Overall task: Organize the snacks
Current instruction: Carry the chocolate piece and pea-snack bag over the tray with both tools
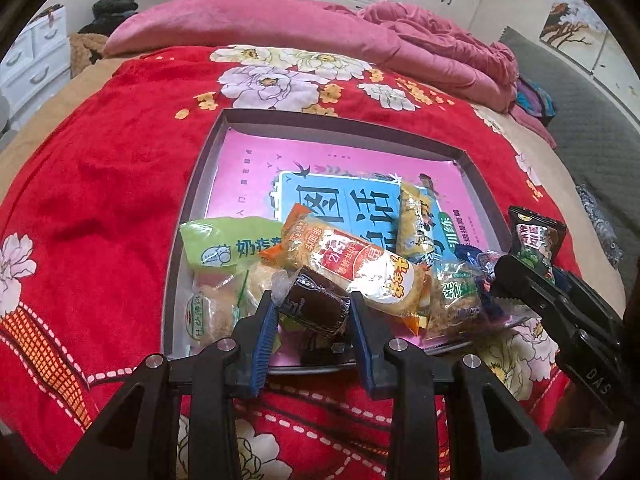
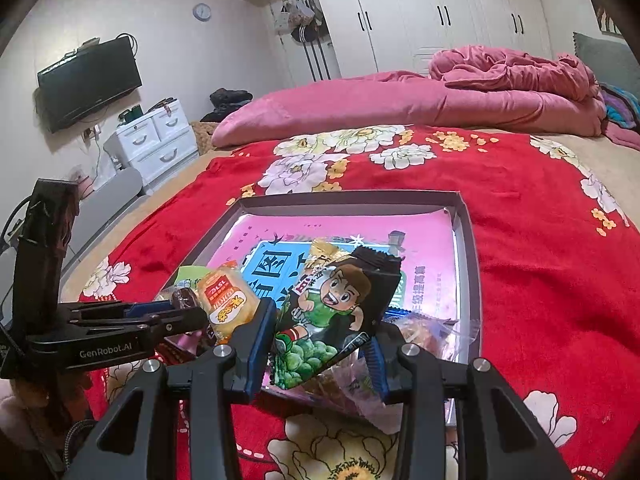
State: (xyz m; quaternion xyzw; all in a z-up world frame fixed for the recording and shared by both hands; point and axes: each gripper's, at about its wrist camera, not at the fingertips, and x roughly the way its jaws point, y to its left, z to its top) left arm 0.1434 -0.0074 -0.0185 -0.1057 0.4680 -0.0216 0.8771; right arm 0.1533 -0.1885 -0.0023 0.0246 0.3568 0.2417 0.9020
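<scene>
At lower centre of both views, the left tongs point(image 1: 314, 312) pinch a small dark wrapped snack point(image 1: 316, 306) over the tray point(image 1: 188, 216) while the right tongs point(image 2: 320, 344) clamp a green-pea packet point(image 2: 332, 316), both seemingly light, crinkly and slippery, best gripped mid-body.

Bedroom backdrop here: a red plush blanket with big cream flowers point(image 2: 520, 216) covers the bed, with a long pink velvet pillow point(image 2: 340, 108) and a crumpled pink quilt point(image 2: 516, 68) behind it. There's a black flat TV point(image 2: 90, 80) on the wall, a round wall clock point(image 2: 202, 12), a white drawer chest point(image 2: 154, 140), and glossy white wardrobes point(image 2: 440, 12).
</scene>
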